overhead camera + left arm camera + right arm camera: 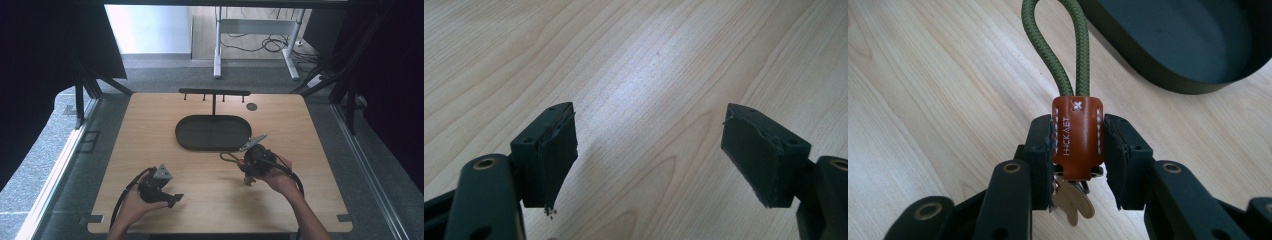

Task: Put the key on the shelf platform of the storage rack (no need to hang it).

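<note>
The keychain [1077, 135], leather tab clamped in our right tool [1078, 150] at lower centre of the right gripper view, points its green loop up toward the dark oval tray [1178, 45] upper right; our left tool [649, 155] stands wide.

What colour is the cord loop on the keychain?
Olive green, a braided cord loop rising from a brown leather sleeve; clearest in the right gripper view.
</note>
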Demonstrator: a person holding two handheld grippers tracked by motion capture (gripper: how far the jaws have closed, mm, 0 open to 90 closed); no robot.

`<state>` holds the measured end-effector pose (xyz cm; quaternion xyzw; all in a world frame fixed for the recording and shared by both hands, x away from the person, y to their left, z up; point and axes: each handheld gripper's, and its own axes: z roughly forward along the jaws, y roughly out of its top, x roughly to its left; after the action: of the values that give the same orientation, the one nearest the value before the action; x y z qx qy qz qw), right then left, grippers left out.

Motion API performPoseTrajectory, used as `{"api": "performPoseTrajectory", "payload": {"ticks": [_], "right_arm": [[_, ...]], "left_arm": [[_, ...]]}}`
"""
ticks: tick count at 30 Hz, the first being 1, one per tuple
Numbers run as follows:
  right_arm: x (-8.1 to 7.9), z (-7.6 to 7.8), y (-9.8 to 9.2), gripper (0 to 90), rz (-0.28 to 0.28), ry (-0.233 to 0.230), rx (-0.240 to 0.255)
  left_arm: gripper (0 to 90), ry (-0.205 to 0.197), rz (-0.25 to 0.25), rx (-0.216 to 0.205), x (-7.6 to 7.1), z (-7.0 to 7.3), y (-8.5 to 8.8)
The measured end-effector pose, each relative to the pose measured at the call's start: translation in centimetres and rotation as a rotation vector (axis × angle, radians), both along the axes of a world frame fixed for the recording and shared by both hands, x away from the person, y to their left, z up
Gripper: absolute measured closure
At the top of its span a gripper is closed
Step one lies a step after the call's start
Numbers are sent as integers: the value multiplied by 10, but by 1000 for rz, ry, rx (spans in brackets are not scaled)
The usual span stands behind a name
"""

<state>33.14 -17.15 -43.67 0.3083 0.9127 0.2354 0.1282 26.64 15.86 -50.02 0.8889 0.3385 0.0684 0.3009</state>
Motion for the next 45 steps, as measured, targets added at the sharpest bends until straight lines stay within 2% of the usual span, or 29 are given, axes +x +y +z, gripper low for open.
{"api": "performPoseTrajectory", "payload": {"ticks": [8,32,45], "right_arm": [[8,13,-2,664,-10,-10,-2],[30,35,2,664,-6,-5,-11],[68,42,12,664,-17,16,-24]], "left_arm": [[230,-3,-1,0,0,1,1],[230,-2,4,-6,0,2,2],[231,-5,10,-13,0,5,7]]}}
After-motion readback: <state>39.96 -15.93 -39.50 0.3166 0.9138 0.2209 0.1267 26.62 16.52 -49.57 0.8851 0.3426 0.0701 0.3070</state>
